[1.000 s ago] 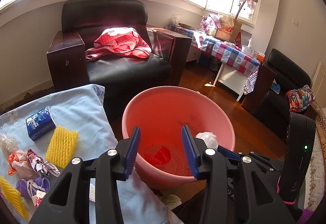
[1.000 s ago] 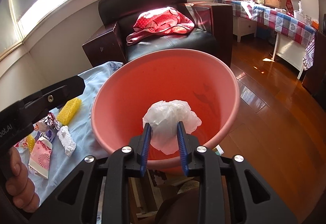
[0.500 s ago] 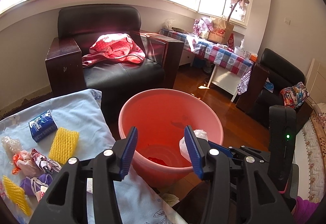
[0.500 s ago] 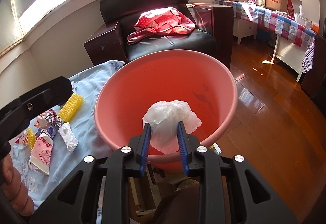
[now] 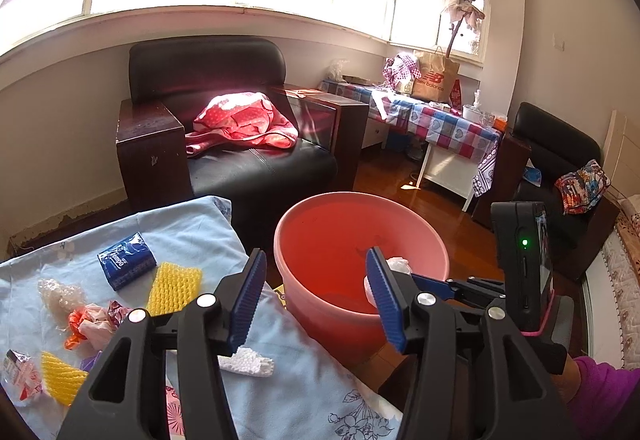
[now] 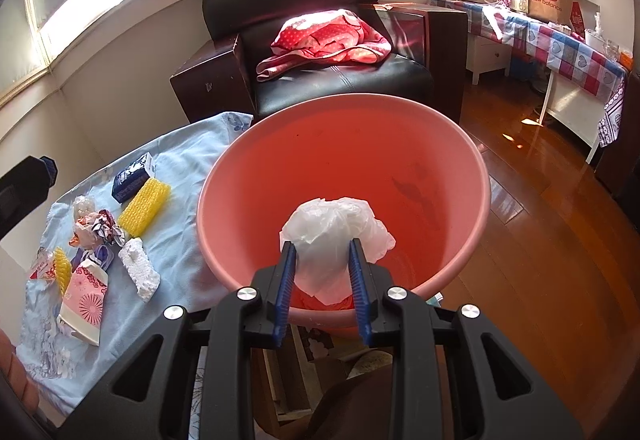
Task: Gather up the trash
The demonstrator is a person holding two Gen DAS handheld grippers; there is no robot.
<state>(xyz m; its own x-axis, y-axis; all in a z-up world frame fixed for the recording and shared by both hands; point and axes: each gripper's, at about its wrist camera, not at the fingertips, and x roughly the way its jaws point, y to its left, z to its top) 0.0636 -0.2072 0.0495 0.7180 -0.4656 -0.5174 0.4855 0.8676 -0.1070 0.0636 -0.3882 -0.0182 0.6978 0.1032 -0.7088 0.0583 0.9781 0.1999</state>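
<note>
A pink plastic basin point(image 6: 472, 168) point(image 5: 424, 236) stands beside a table covered with a light blue cloth point(image 5: 192, 232). My right gripper point(image 6: 322, 256) is shut on a crumpled white plastic bag point(image 6: 336, 224) and holds it over the basin's near rim. My left gripper point(image 5: 316, 280) is open and empty, above the cloth's edge and the basin's left side. Trash lies on the cloth: a blue tissue pack point(image 5: 127, 266), yellow foam nets point(image 5: 174, 286), a white foam piece point(image 5: 250, 362) and crumpled wrappers point(image 5: 94, 324). Something red lies at the basin's bottom.
A black armchair point(image 5: 240, 144) with a red cloth stands behind the basin. A table with a checked cloth point(image 5: 440, 120) and another black chair point(image 5: 560, 168) are at the right. A pink packet point(image 6: 84, 300) lies near the cloth's front edge. The floor is wood.
My left gripper has drawn back and up, away from the basin, so more of the cloth shows. My right gripper still holds the white bag over the basin.
</note>
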